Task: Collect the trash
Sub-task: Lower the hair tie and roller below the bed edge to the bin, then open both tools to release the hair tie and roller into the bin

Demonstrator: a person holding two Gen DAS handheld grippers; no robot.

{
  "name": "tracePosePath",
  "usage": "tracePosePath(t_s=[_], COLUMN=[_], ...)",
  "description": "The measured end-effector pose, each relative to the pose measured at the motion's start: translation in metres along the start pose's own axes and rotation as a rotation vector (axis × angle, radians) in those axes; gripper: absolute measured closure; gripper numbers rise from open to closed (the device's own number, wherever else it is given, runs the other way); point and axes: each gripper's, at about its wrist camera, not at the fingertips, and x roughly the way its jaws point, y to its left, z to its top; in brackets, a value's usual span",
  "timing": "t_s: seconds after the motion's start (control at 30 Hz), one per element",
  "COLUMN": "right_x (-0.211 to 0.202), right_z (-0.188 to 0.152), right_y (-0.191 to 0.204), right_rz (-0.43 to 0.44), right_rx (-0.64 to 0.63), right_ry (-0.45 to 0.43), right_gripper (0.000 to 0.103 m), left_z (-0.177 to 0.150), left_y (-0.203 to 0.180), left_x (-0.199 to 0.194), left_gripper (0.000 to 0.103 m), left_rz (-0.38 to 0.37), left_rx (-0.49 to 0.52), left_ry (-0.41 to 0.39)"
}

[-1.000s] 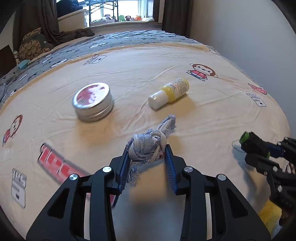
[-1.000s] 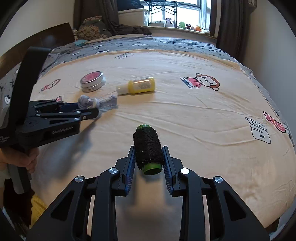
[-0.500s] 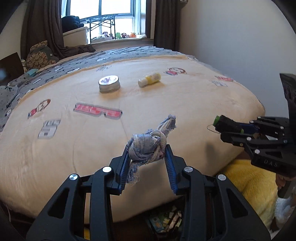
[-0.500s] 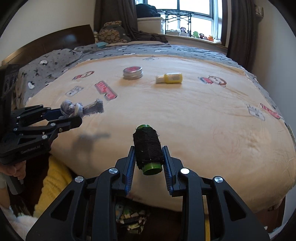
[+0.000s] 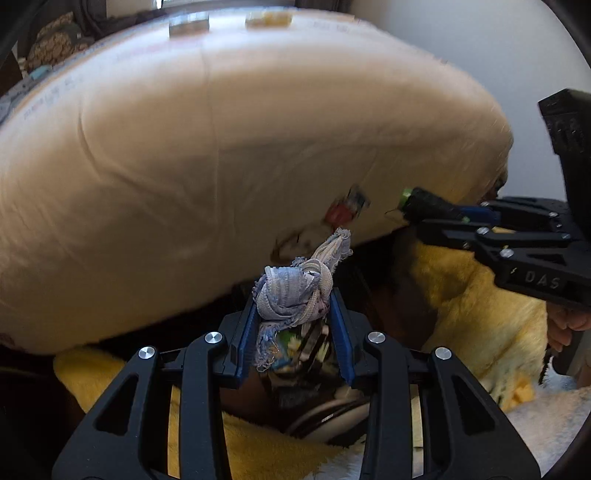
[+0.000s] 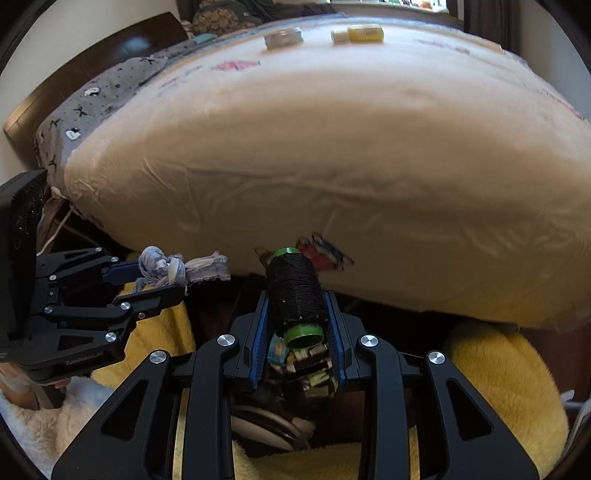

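Both grippers have drawn back off the bed (image 6: 332,147) and dipped past its edge, so the carry toward a drop below looks nearly done: the left gripper (image 5: 293,317) pinches the knotted rag (image 5: 295,291), the right gripper (image 6: 297,325) clamps the black thread spool (image 6: 293,291). Only the right wrist view sharply shows the round tin (image 6: 283,37) and yellow bottle (image 6: 360,34) left on the bed, likely next.

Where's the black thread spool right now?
Clamped in the right gripper, the black thread spool hangs off the bed's edge.
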Motion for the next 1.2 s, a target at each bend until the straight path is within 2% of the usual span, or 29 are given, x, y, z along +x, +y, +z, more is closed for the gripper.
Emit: tracePosePath(t_s=[0.17,0.43,0.7,0.8,0.9,0.97,1.03,1.1,1.2], right_x=[0.026,0.062,0.073,0.069,0.064,0.058,0.051,0.045,0.035], right_z=[-0.008,-0.016,-0.013,-0.012,-0.011,-0.01,-0.009,-0.006,0.001], right_y=[0.0,0.003,-0.008,-0.011,-0.016,-0.018,-0.022,-0.022,-0.023], right_rz=[-0.025,-0.039,-0.001,-0.011,-0.023,-0.036,-0.037,-0.046,-0.074], right_rx=[0.017,0.039,0.089,0.103,0.113,0.121,0.13,0.136,0.13], right_ry=[0.066,0.152,0.169,0.15,0.13,0.112,0.082,0.063,0.041], right_gripper=[0.073,0.073,0.071,0.057,0.05,0.037,0.023,0.016,0.014], left_z=[-0.01,-0.018,-0.018,-0.018,-0.014,-0.01,-0.007,0.0,0.011], left_y=[0.006,0.013,0.019,0.024,0.024,0.023,0.021,0.022,0.025], left_x=[0.03,0.064,0.074,0.07,0.063,0.053,0.043,0.031,0.008], left_gripper=[0.068,0.068,0.061,0.055,0.044,0.032,0.025,0.021,0.014], left_rz=[-0.019,-0.022,-0.035,-0.029,-0.011,0.009,0.031,0.052,0.072], left_rx=[-0.026,-0.05,-0.076,-0.088,-0.088,-0.076,-0.065,-0.053,-0.047], left_ry=[0.086,0.166,0.199,0.191,0.172,0.144,0.118,0.085,0.023])
